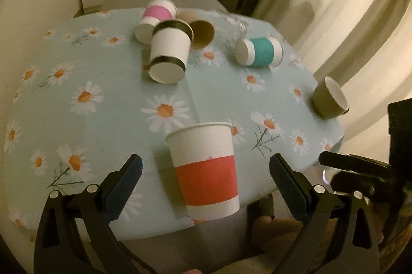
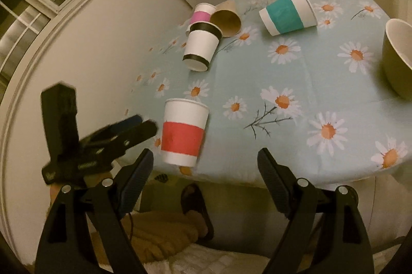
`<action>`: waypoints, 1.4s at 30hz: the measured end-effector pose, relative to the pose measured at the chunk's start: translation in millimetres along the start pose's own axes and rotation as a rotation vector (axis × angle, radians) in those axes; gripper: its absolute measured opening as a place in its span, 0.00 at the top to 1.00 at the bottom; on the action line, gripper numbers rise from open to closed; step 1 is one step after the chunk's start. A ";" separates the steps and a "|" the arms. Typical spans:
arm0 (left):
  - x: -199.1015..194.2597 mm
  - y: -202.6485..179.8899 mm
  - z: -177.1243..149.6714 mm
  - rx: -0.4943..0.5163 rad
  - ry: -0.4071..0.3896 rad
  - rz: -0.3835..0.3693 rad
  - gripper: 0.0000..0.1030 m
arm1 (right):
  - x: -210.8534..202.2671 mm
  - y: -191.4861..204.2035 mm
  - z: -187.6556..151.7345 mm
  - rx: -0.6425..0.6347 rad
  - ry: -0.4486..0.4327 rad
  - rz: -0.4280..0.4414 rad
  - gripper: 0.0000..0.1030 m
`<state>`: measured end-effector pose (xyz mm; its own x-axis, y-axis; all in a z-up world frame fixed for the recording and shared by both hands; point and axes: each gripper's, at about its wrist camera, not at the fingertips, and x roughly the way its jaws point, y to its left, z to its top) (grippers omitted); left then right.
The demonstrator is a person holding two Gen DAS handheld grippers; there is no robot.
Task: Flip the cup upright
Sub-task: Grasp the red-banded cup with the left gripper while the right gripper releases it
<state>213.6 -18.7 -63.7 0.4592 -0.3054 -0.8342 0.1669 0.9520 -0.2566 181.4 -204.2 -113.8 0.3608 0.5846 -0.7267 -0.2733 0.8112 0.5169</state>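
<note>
Between spread left gripper (image 1: 206, 168) jaws, twelve o'clock: red cup (image 1: 206, 171), upright, released; right gripper (image 2: 206, 165) spread. Next: another tipped cup.

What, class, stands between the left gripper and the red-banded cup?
Nothing visible does. The left gripper is open, and the red-banded cup stands between its two fingers, with only bare tablecloth around it.

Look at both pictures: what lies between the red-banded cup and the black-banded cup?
Only bare daisy tablecloth. No object lies between the red-banded cup and the black-banded cup; both wrist views show this.
</note>
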 end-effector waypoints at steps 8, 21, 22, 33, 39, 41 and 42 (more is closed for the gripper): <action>34.1 -15.7 14.6 -0.008 0.141 0.081 0.08 | -16.2 -2.9 1.8 -0.012 -0.026 0.037 0.20; 62.9 -21.3 22.4 -0.025 0.223 0.199 0.21 | -45.1 -23.4 3.5 0.041 -0.068 0.085 0.20; 64.7 -20.9 22.6 -0.029 0.229 0.203 0.22 | -46.4 -24.3 3.8 0.042 -0.071 0.086 0.20; 75.9 -19.1 23.8 -0.036 0.281 0.221 0.26 | -53.3 -29.8 3.6 0.052 -0.084 0.087 0.20; 78.5 -20.8 24.4 -0.021 0.297 0.230 0.34 | -53.9 -30.0 3.5 0.051 -0.088 0.084 0.20; 80.2 -21.1 24.8 -0.023 0.300 0.230 0.34 | -53.3 -30.4 3.9 0.051 -0.084 0.082 0.20; 81.0 -21.2 24.9 -0.023 0.303 0.231 0.35 | -53.4 -30.8 4.0 0.052 -0.082 0.082 0.20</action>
<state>269.0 -64.1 -113.7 0.2028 -0.0658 -0.9770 0.0679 0.9963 -0.0530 174.1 -260.3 -89.1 0.4117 0.6460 -0.6428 -0.2589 0.7592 0.5972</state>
